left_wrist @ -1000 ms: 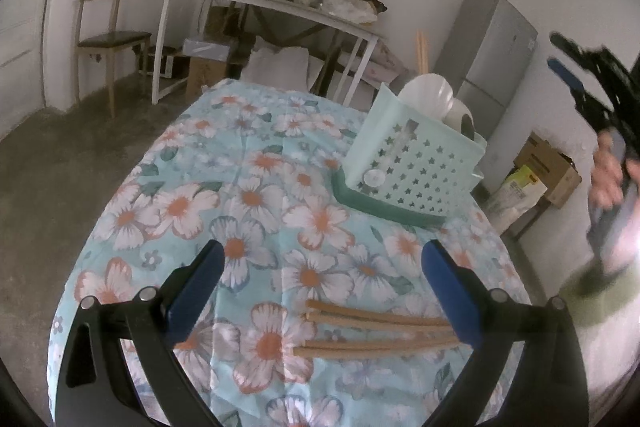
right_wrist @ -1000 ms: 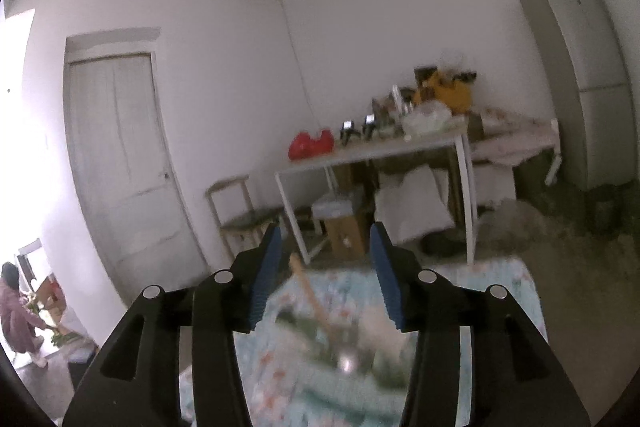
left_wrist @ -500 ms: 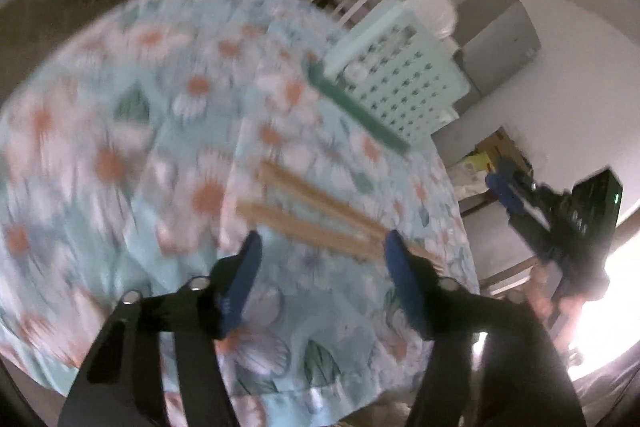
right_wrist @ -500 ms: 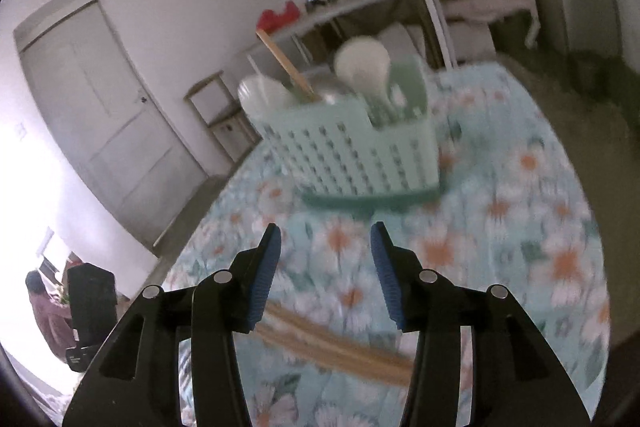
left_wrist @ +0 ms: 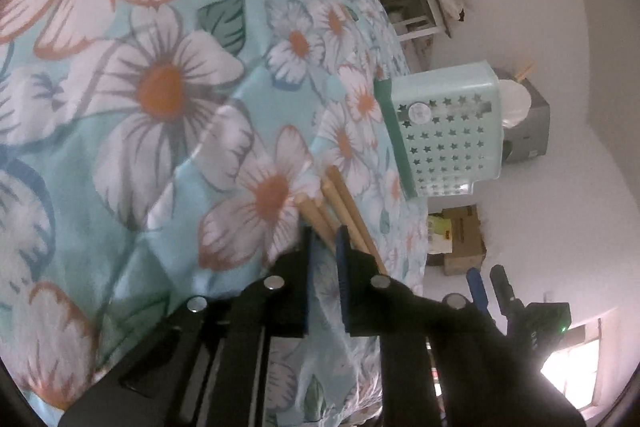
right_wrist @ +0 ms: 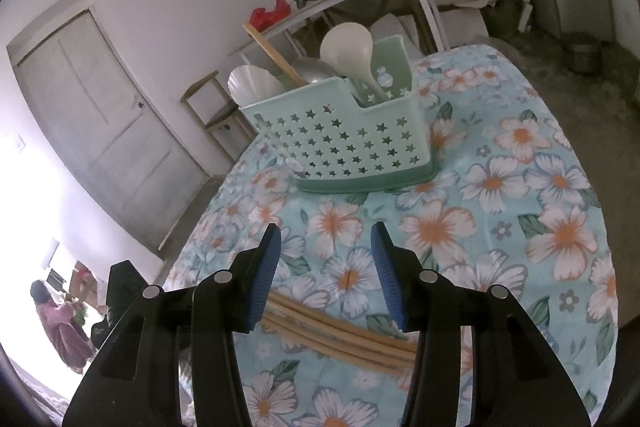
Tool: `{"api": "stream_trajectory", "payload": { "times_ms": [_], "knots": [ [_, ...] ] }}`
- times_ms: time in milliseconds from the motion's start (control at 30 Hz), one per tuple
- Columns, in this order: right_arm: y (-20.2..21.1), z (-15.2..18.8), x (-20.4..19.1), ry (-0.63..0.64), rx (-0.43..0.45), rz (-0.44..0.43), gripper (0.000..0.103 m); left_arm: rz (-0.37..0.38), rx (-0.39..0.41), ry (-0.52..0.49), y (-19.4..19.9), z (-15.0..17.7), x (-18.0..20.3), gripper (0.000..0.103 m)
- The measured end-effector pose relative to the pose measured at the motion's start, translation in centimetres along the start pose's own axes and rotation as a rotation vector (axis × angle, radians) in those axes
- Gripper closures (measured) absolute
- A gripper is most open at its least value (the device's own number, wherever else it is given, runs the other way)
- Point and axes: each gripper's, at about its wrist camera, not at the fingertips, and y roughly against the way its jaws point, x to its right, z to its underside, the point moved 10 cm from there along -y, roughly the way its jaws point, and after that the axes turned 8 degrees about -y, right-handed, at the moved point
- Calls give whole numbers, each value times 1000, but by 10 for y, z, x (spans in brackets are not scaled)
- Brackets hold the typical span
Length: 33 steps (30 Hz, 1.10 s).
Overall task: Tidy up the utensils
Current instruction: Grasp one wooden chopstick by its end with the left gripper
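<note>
**Left gripper pinched on the chopsticks, right one hovering wide open**

In the left wrist view, the left gripper (left_wrist: 323,241) sits low in the frame, just right of centre, with its blue-padded fingers (left_wrist: 341,247) pulled close together around the bundle of long light-wood chopsticks (left_wrist: 329,201). At least one stick runs right between the pads, so it looks clamped on the chopsticks, though I can't tell whether every stick is caught or some just lie alongside. The free ends poke up toward the middle of the frame over the light-blue tablecloth with big white and orange flowers (left_wrist: 160,87).

The mint-green plastic utensil basket with star-shaped holes (left_wrist: 452,131) shows at the right of that view, well apart from the sticks and standing on a darker green tray. The other gripper's black body peeks in at the lower right.

From the right wrist view, the right gripper (right_wrist: 326,271) has its blue pads (right_wrist: 266,267) spread apart with nothing between them. The chopsticks (right_wrist: 340,333) lie across the cloth (right_wrist: 540,207) at the bottom centre, just below the fingertips. The basket (right_wrist: 348,139) sits above centre, holding a white plastic ladle (right_wrist: 348,47), a white scalloped spoon (right_wrist: 252,85), a metal spoon and a wooden handle sticking up. A grey door (right_wrist: 92,115) fills the left side.
</note>
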Motion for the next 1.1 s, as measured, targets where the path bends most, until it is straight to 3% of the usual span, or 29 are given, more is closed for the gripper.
{"api": "stream_trajectory", "payload": {
  "times_ms": [367, 533, 667, 933, 1000, 1100],
  "knots": [
    [-8, 2, -4, 2, -16, -9, 57, -89, -51, 5, 33, 0, -10, 93],
    [-11, 5, -8, 10, -28, -15, 57, -174, -3, -4, 50, -15, -29, 96],
    [-11, 4, -9, 12, -29, -13, 57, -148, 14, 33, 53, -20, -35, 96],
    [-11, 4, -8, 6, -32, -15, 57, -102, 28, 10, 59, -19, -25, 96],
    [-12, 4, -7, 6, -35, -16, 57, -129, 25, -12, 60, -18, -24, 96],
    [-15, 6, -7, 12, -44, -15, 57, -230, 18, -72, 61, -19, -27, 97]
  ]
}}
